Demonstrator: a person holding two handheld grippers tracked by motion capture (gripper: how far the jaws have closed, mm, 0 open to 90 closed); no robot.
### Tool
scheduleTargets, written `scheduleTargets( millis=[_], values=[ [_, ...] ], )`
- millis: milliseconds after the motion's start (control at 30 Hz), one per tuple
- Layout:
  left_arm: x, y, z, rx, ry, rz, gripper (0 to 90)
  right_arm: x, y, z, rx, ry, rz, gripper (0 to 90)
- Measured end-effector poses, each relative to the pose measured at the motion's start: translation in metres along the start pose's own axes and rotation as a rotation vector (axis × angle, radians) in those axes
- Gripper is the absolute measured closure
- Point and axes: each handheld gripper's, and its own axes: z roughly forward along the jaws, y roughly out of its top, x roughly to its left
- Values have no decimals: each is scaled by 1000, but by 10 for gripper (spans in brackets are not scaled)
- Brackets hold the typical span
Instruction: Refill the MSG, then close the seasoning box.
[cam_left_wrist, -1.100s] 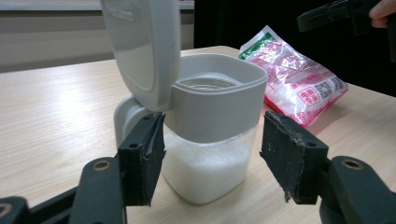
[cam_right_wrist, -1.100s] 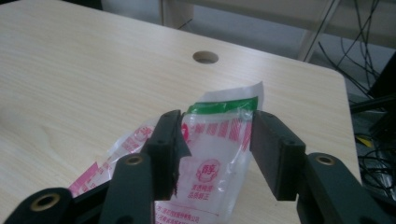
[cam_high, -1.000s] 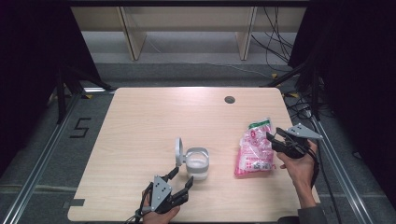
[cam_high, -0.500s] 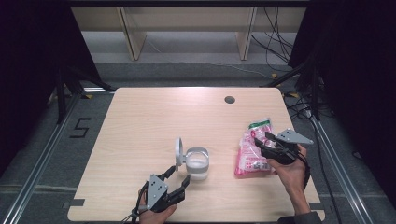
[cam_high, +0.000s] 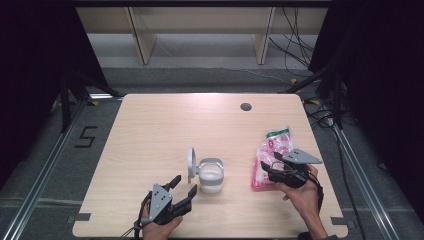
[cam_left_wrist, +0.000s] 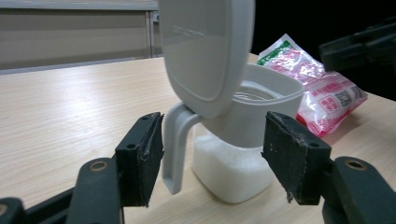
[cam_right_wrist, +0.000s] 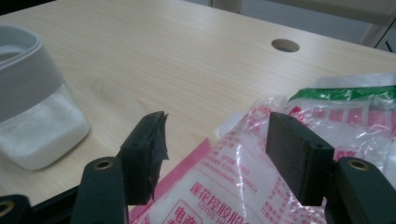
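Sugar bag (cam_high: 270, 159): pink-and-clear plastic pouch with a green top strip, lying flat at the right of the high view, near the tabletop's (cam_high: 160, 130) right edge, lengthwise toward the far side. In the right gripper view (cam_right_wrist: 289, 154) its crinkled near end lies between and just beyond the two black fingers.

Right gripper (cam_high: 266, 170): at the lower right of the high view, held in a hand (cam_high: 302, 192), fingers pointing left over the bag's near end. Fingers released; they have just been opening, the bag under and between them, pads not pressing it.

Container (cam_high: 211, 175): translucent white tub, white granules in its lower part, lid (cam_high: 191, 162) hinged up and standing on edge at its left. Centre-low in the high view, well apart from the bag, bare wood between them. In the left gripper view (cam_left_wrist: 243, 140) a handle (cam_left_wrist: 175, 149) hangs at its left side.

Left gripper (cam_high: 182, 186): bottom of the high view, near the front edge, fingers spread and empty, aimed at the container, close to it but not touching.

Open room: the whole far half and left half of the tabletop lie bare, save a round cable hole (cam_high: 245, 106) at the upper right.

Change from the earlier frames: right gripper now sits lower and further left along the bag; left gripper, container and bag lie as before.
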Motion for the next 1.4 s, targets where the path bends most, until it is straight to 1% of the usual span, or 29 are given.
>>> scheduleTargets(
  millis=[133,167,200,233,300,333,367,400,433,500,533,567,600,667,700,733,767,833,867,900,933,967,1000,1033,1067,1100,1200,1367,1400],
  values=[
    [5,2,-2,-2,15,-14,373,3,-4,-1,20,16,-9,382],
    [7,3,-3,-2,25,-13,373,3,-6,0,7,36,-32,381],
    [7,3,-3,-2,25,-13,373,3,-6,0,7,36,-32,381],
    [7,3,-4,-7,36,-26,373,7,-8,-2,14,37,-8,381],
    [9,4,-5,-8,46,-29,373,8,-9,-2,16,30,-7,382],
    [10,5,-5,-9,46,-26,373,9,-10,-3,26,31,-9,382],
    [11,5,-4,-22,44,-17,373,8,-12,-3,22,37,-32,382],
    [11,5,-4,-22,44,-17,374,9,-12,-3,32,39,-13,381],
    [12,7,-4,-16,53,-26,375,7,-13,-2,18,35,-32,381],
    [12,7,-4,-13,55,-24,375,7,-13,-2,18,49,-29,382],
    [13,8,-3,-14,50,-10,376,10,-14,-2,23,49,-9,381],
    [13,9,-4,-2,57,-16,380,10,-15,-3,22,52,-4,382],
    [14,9,-2,-13,49,-10,382,10,-15,-3,22,52,-4,382],
    [13,10,-4,1,63,-14,394,10,-15,-3,23,52,-9,382],
    [13,11,-5,-3,71,-8,406,9,-15,-3,19,56,-27,382],
    [13,11,-5,-3,71,-8,426,11,-16,-4,20,56,-13,382],
    [14,11,-7,-5,73,-13,448,10,-15,-4,16,58,-26,382],
    [15,11,-7,-6,72,-5,484,11,-16,-5,23,51,-13,383],
    [17,12,-7,-19,68,5,540,11,-16,-4,16,58,-24,384],
    [19,13,-8,-14,69,9,654,11,-15,-5,15,45,-41,384],
    [19,13,-8,-14,69,9,688,11,-15,-5,15,45,-41,384],
    [20,14,-8,-9,68,12,688,13,-15,-6,29,56,-13,384],
    [21,14,-7,-9,75,5,721,14,-16,-6,28,48,-13,384],
    [23,16,-6,-10,69,3,793,13,-16,-4,19,57,-40,386],
    [23,16,-6,-10,69,3,817,13,-16,-4,19,57,-40,386],
    [24,17,-4,-32,56,11,841,16,-16,-6,37,57,-31,387],
    [23,19,-2,-21,49,12,889,15,-16,-4,28,65,-42,387],
    [21,21,4,-18,35,22,893,14,-16,-5,25,60,-51,387],
    [21,22,5,-17,34,25,893,16,-16,-6,37,60,-21,387]
  ],
)
